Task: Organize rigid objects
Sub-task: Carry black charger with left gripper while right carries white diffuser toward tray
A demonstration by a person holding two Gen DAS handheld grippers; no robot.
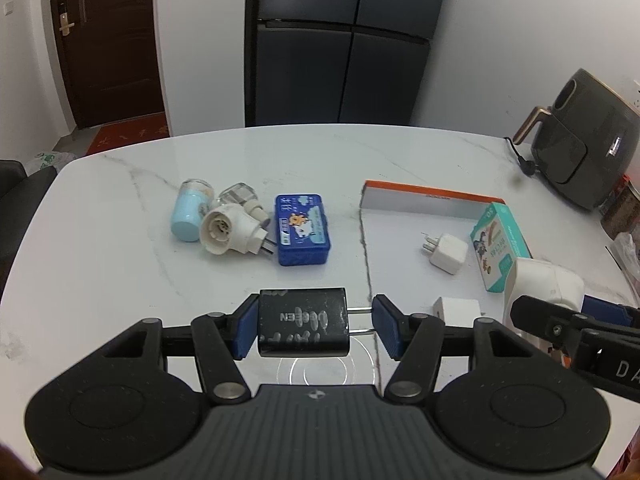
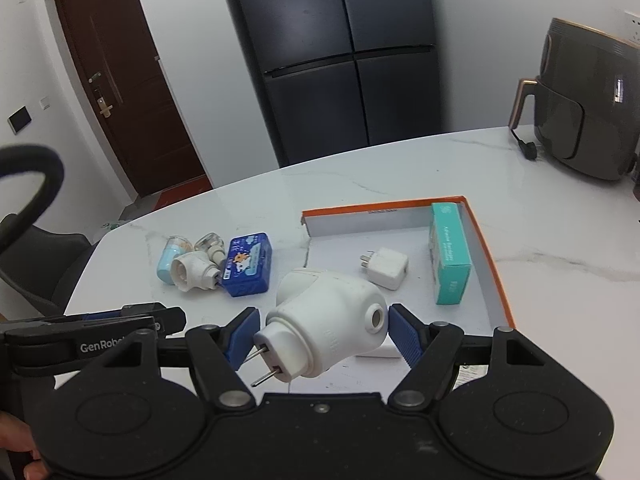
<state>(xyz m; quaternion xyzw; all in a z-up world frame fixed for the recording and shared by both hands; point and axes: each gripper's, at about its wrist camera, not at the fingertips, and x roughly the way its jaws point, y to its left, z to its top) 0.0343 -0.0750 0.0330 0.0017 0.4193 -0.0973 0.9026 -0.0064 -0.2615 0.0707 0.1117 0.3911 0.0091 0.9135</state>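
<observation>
The left gripper (image 1: 314, 326) pinches a black charger (image 1: 303, 322) end to end: its left pad presses the body, its right pad meets the tips of the two prongs. Beyond it on the white marble table (image 1: 120, 280) lie a pale blue bottle (image 1: 190, 214), a clear bottle (image 1: 240, 196), a white plug-in heater (image 1: 228, 230) and a blue tin (image 1: 303, 230), bunched together. To the right, an orange-rimmed tray (image 1: 424, 200) holds a small white adapter (image 1: 448, 252) and a teal box (image 1: 498, 246).

In the right wrist view, the right gripper (image 2: 324, 334) stands wide around a large white plug-in device (image 2: 328, 320), prongs pointing lower left. The right pad seems to touch it, though the left contact is hard to make out. It sits at the tray's (image 2: 492, 264) open near edge, with the adapter (image 2: 386, 267) and teal box (image 2: 448, 260) inside behind it.
</observation>
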